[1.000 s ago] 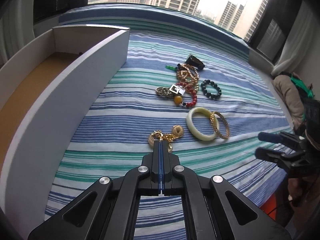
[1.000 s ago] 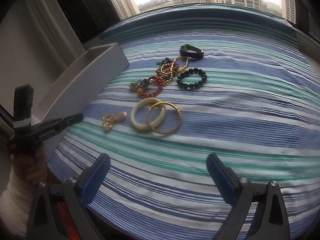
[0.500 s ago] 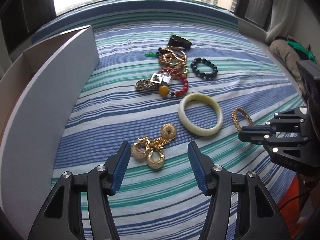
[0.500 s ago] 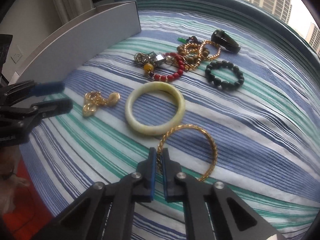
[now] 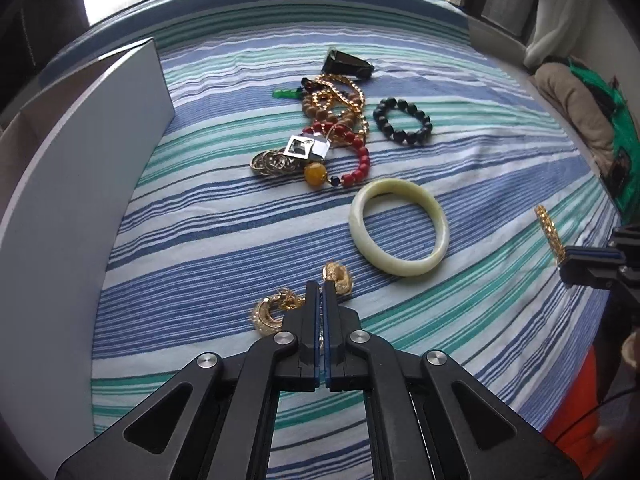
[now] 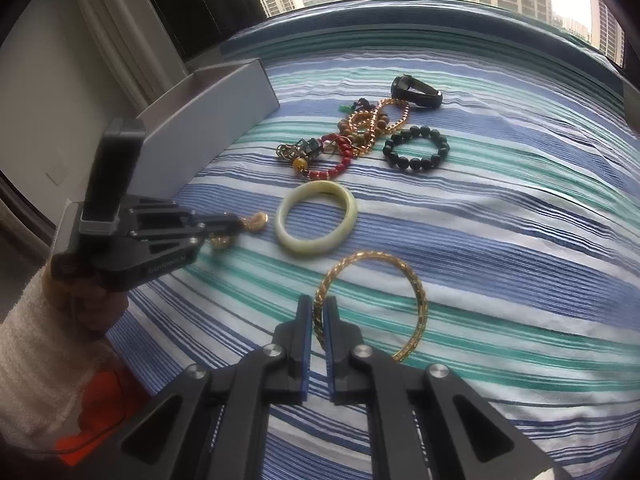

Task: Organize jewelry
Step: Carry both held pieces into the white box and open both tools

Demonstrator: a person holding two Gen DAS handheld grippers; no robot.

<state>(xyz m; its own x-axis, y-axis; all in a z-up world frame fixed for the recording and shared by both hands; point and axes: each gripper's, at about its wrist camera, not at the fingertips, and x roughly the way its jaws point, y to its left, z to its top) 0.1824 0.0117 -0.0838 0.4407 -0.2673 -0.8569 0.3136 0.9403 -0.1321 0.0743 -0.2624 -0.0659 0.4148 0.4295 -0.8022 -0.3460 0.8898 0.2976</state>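
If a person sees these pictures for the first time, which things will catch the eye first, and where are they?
The right claw is shut on a gold bangle, nearest the camera on the striped bedspread. At the left, the left claw is closed among the gold earrings, close to a pale green bangle. Farther back lies a tangled heap of beads and chains, with a black bead bracelet to its right.

The left gripper (image 5: 321, 286) reaches low over the near left with fingers pinched nearly together, while the right gripper (image 6: 319, 306), at near right, is likewise closed to a narrow slit.
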